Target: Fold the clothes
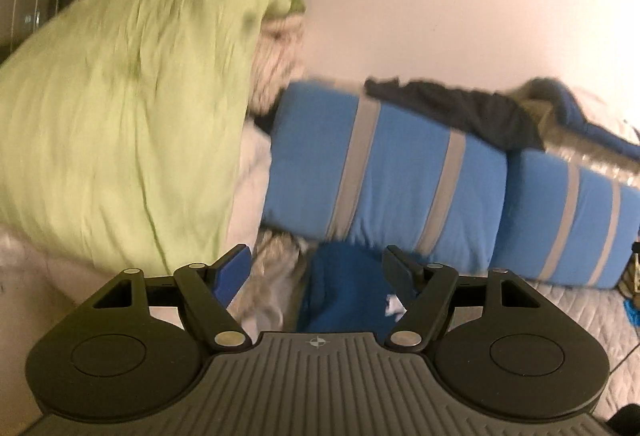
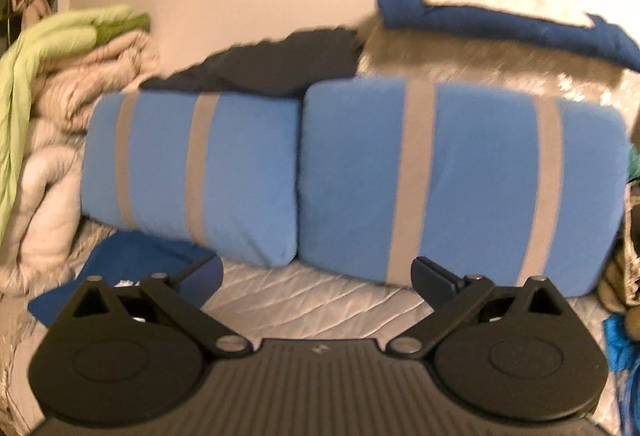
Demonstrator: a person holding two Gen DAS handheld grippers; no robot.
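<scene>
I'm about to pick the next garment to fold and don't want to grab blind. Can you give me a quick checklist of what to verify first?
1. Left gripper empty, jaws apart: ok.
2. Right gripper empty, jaws apart: ok.
3. A garment within view to pick: the blue garment lies crumpled just ahead of the left gripper: ok.
4. Clear folding space: bare quilted bed cover lies ahead of the right gripper, in front of the striped blue pillows: ok.
5. Blue garment free of the pale fabric beside it: cannot tell.
6. Sharp view for aiming: both pictures blurred: not ok.
</scene>
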